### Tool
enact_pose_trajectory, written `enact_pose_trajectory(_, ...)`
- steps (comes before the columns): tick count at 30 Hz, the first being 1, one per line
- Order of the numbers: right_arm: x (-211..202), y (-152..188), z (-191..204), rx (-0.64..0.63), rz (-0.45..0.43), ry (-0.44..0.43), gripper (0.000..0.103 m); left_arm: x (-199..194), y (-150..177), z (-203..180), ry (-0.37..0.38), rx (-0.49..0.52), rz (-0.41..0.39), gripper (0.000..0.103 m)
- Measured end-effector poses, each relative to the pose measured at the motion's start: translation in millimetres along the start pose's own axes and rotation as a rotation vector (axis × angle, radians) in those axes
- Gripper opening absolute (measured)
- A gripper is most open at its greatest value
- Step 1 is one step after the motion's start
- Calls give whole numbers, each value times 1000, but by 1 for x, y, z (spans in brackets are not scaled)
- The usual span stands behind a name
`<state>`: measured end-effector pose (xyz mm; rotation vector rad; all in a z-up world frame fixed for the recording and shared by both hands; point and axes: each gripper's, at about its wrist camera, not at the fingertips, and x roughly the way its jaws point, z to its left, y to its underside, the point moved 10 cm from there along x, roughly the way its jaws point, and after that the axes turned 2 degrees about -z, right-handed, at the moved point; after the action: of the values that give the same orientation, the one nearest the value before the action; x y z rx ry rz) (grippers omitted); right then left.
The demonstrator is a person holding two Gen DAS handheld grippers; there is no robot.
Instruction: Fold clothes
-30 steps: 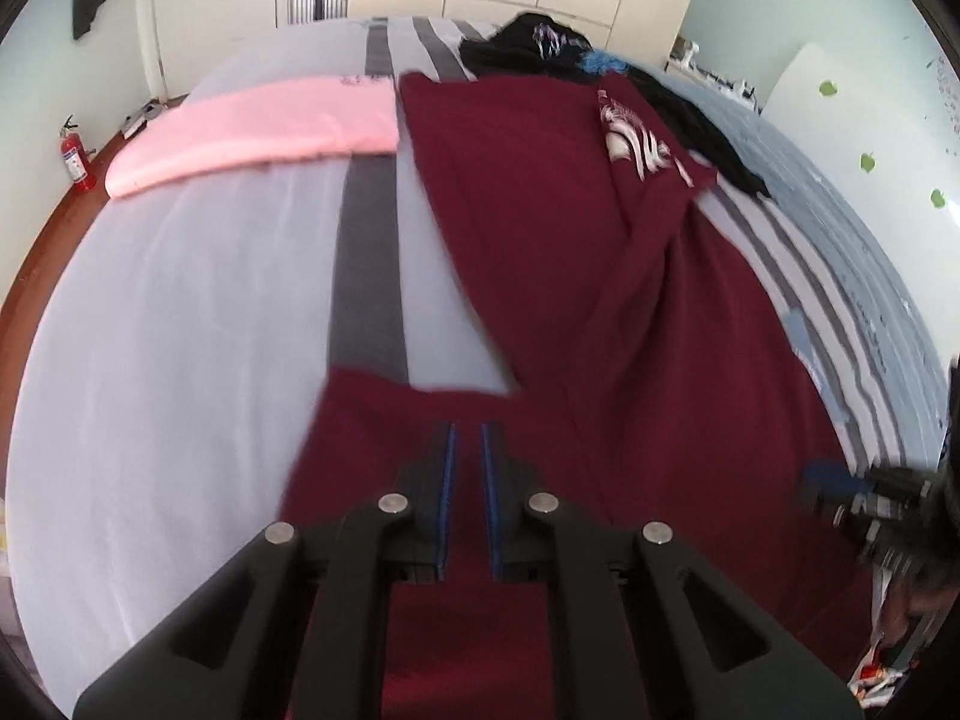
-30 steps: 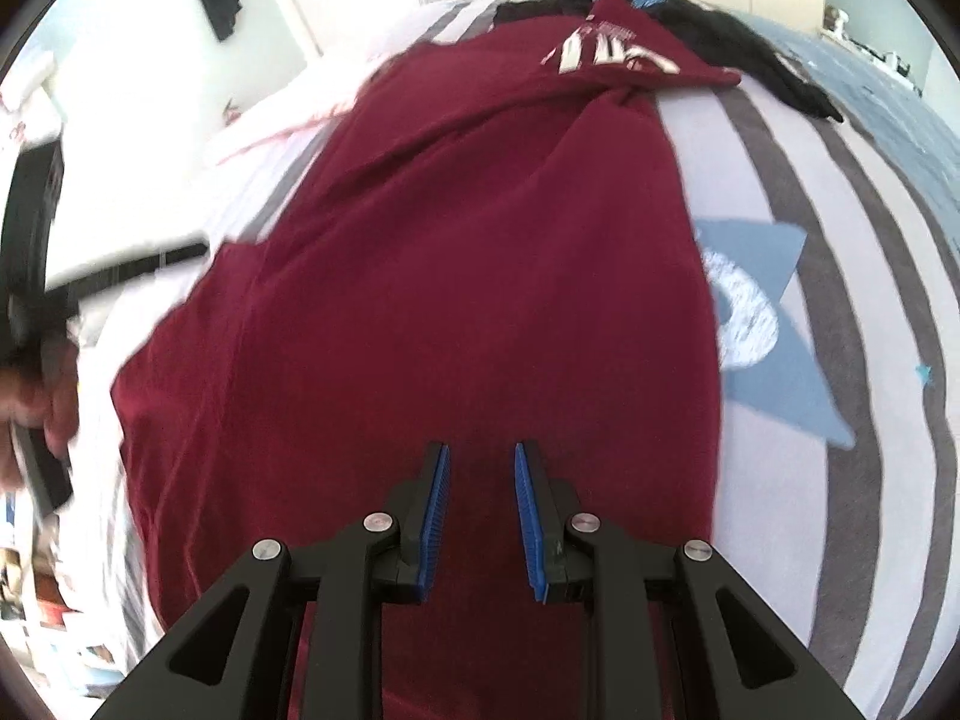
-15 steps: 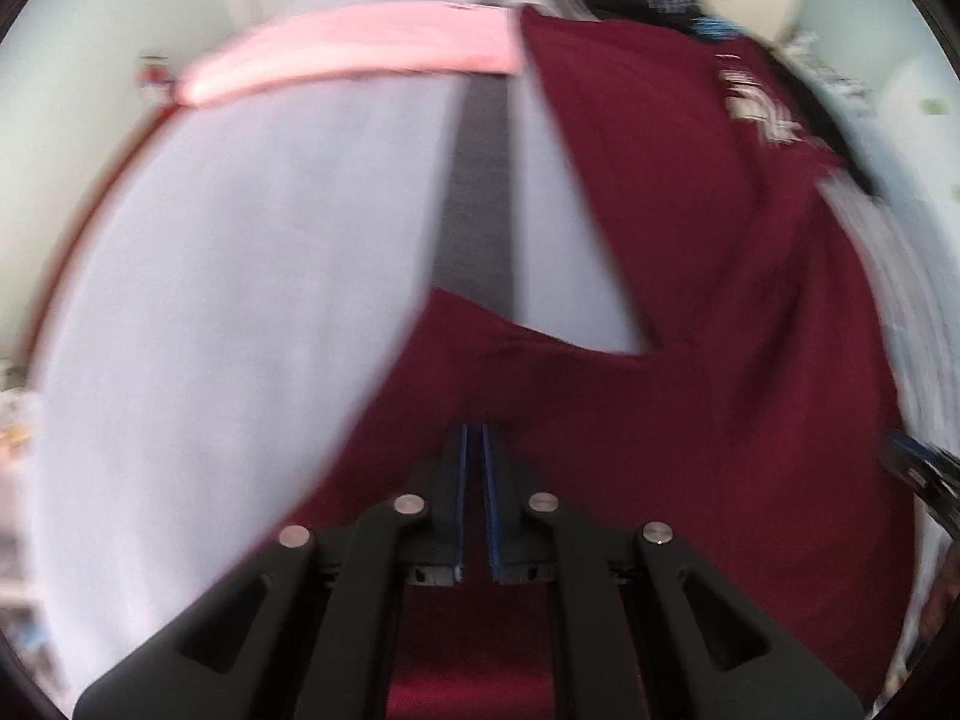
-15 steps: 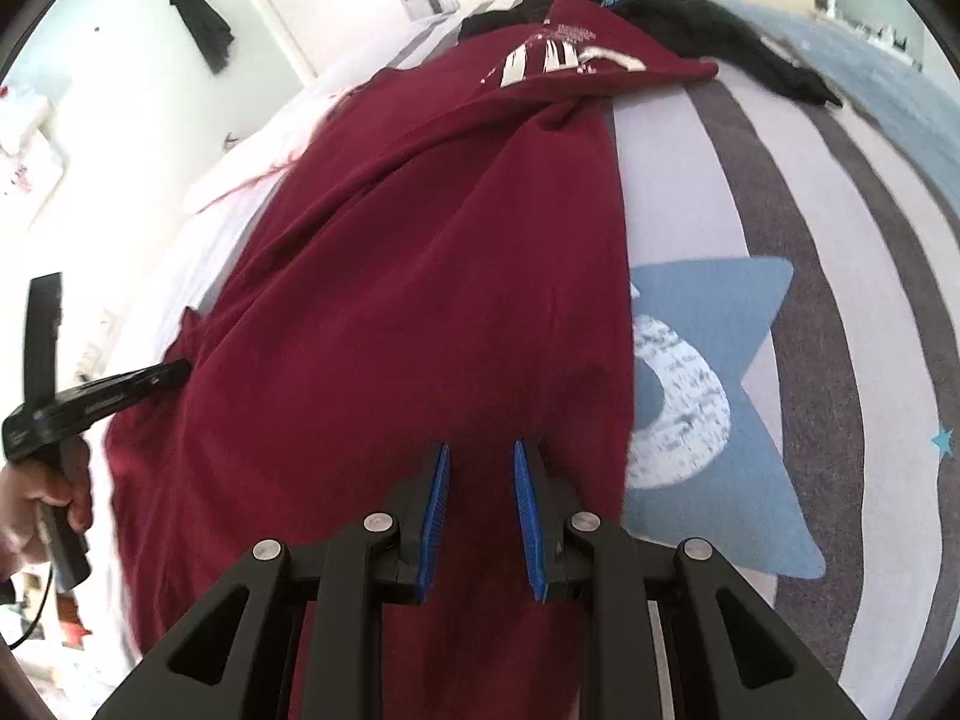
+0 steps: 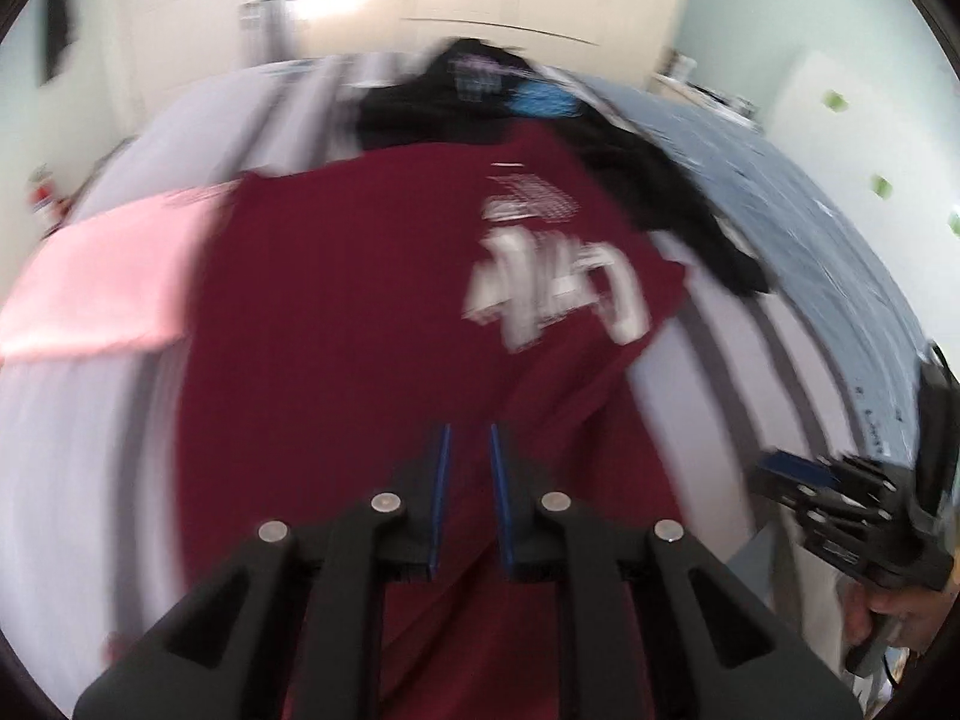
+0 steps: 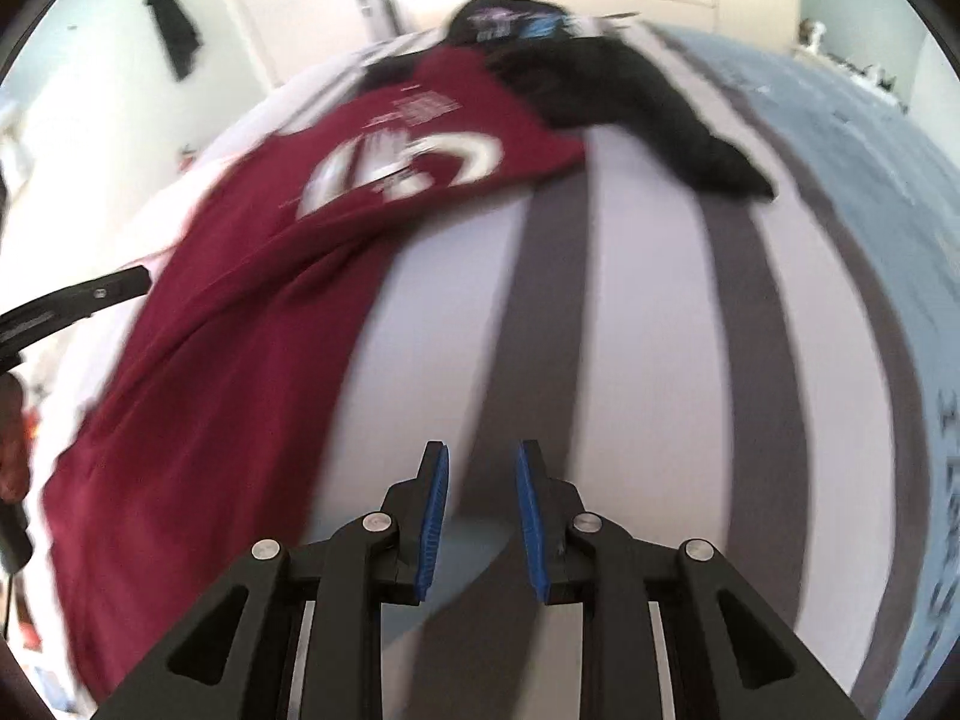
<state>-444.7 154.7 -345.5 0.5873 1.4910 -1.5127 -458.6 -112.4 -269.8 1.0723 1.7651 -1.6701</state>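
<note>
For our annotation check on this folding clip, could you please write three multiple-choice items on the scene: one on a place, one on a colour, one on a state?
1. Where does the black garment lie relative to the maroon shirt?
A. Beyond it, at the bed's far end
B. Under the right tongs
C. On the floor

2. What colour is the folded cloth on the left side of the shirt in the left wrist view?
A. Green
B. Pink
C. Yellow

3. What are the right tongs doing?
A. Clamped on the shirt
B. Clamped on the black garment
C. Open, holding nothing

Answers: 1 A, the black heap sits past the shirt's printed end; 2 B, it is pale pink; 3 C, striped bedding shows through the gap between the blue pads.
</note>
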Motion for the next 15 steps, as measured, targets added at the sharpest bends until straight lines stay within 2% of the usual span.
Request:
enact_pose_trajectory(2,11,-17,-12,33,-11,30,21,28,-21,-31,51,51,3,16)
enact_pose_trajectory(4,17,-36,-28,65,-33,64,21,47,-37,-57,105,97,-3,33)
enact_pose_trajectory(5,18,-43,-35,83,-44,74,21,54,-43,-70,135,118,-2,37)
enact_pose_trajectory(9,15,-62,-59,144,-76,116,21,77,-63,-109,187,182,-13,38)
enact_pose_trajectory(15,20,-73,-74,157,-81,128,21,127,-69,-143,209,216,57,38)
